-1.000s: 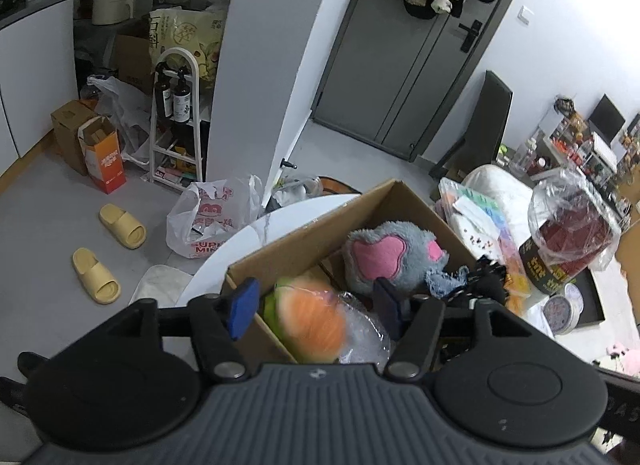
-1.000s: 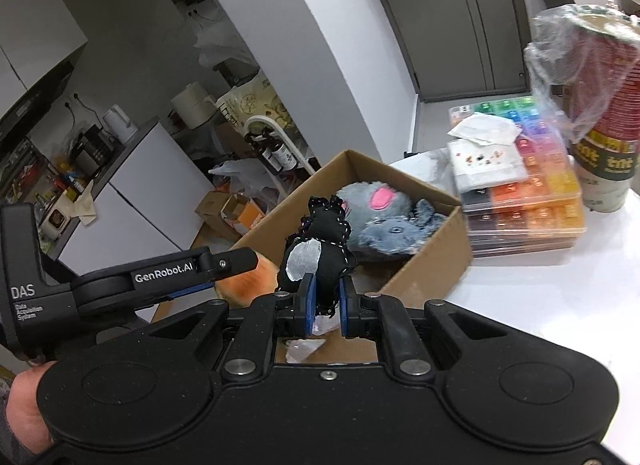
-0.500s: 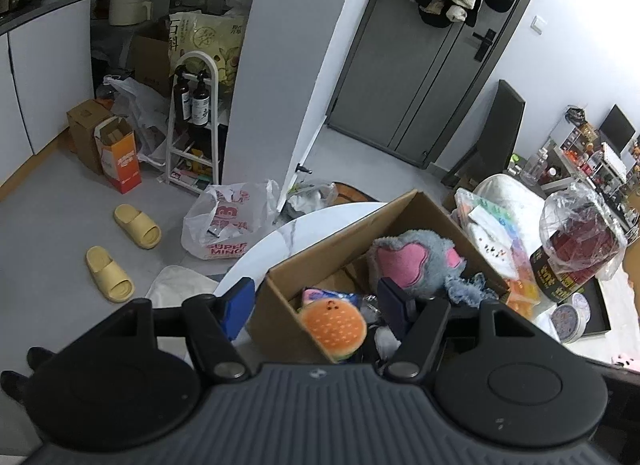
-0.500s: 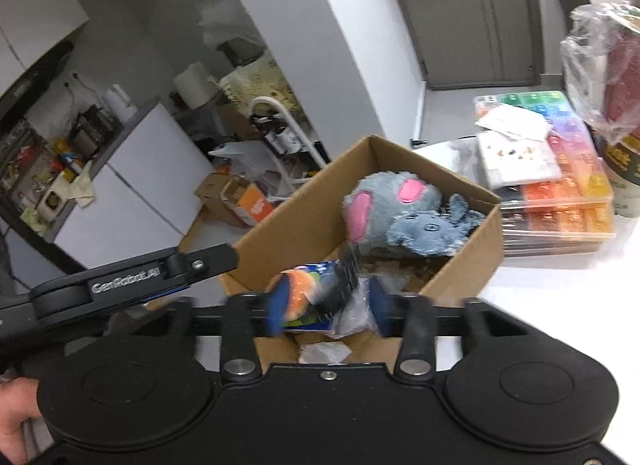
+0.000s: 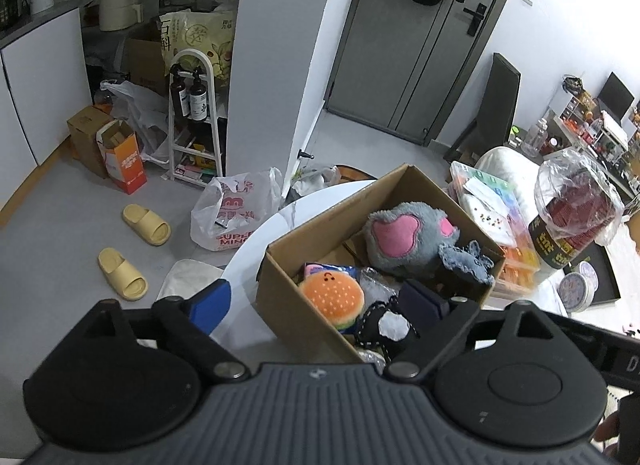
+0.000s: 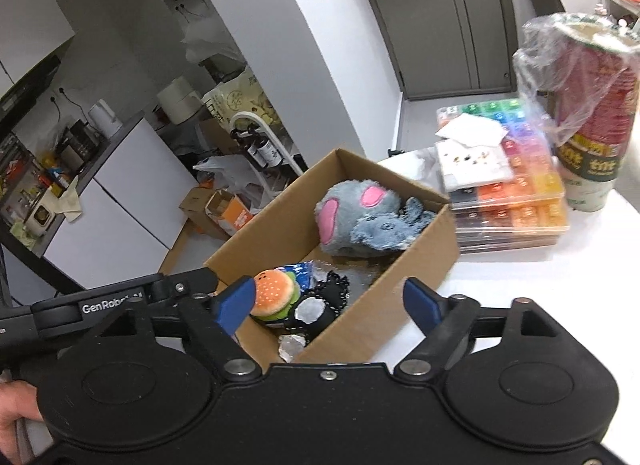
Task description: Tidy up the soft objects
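**A:** What are your two grippers doing?

**B:** My left gripper [image 5: 316, 301] has just been spreading its jaws and now stands wide, gripping nothing. One blue pad [image 5: 210, 305] hangs outside the cardboard box [image 5: 288, 309], over the white table [image 5: 248, 249]; the other is above the box's near end. My right gripper [image 6: 330, 303] has also just been opening, and its pads press on nothing either, though the near end of the box sits in the gap between them.

**A:** Where are the soft things?

**B:** All inside the box. The burger plush [image 5: 333, 297] lies at the near end, against the left wall, partly over a blue packet [image 6: 302, 271]. The black beaded pouch [image 6: 316, 307] is touching it on the right. The grey elephant plush [image 6: 360, 221], with pink ears, fills the far end.

**A:** And beside the box?

**B:** A rainbow-coloured organiser case [image 6: 516, 201] lies just beyond its right wall, and a plastic-wrapped stack of paper cups [image 6: 592, 121] stands past that, toward the table's right edge.
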`<state>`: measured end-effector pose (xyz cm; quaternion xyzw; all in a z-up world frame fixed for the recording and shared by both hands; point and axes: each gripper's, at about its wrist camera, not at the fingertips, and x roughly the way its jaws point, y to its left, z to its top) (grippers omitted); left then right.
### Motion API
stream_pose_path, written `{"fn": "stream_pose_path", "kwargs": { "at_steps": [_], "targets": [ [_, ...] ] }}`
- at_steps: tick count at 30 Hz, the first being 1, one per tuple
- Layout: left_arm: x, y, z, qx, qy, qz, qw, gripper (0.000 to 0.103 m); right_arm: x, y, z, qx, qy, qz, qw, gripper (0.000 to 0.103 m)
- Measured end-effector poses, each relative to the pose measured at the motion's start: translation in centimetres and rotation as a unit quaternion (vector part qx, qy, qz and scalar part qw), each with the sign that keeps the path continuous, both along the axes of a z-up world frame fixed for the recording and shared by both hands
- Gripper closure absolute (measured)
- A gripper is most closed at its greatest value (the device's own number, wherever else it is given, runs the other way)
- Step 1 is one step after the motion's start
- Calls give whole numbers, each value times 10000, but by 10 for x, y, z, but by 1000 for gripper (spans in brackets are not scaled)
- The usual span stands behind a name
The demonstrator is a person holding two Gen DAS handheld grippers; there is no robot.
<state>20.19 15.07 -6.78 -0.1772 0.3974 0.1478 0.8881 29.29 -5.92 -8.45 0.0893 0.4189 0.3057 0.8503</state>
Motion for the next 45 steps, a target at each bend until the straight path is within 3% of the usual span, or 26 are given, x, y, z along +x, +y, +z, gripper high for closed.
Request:
{"fn": "stream_pose_path", "kwargs": {
  "at_steps": [4,12,28,45],
  "targets": [
    [-7,-7,9,87,18,-44,10000,4,-2,-14,7,5,-48,-98,9999,11],
    [-22,-24,27,316,28,-117,9994,2,-17,-41,22,-91,-200,-345,9992,0],
    [-52,-64,56,677,28,-556,9962,2,-49,-83,46,-96,-222,-563,9981,0],
    [-96,-88,81,872,-90,-976,9914,1,-104,-97,80,-376,-452,-613,9964,0]
  ]
}}
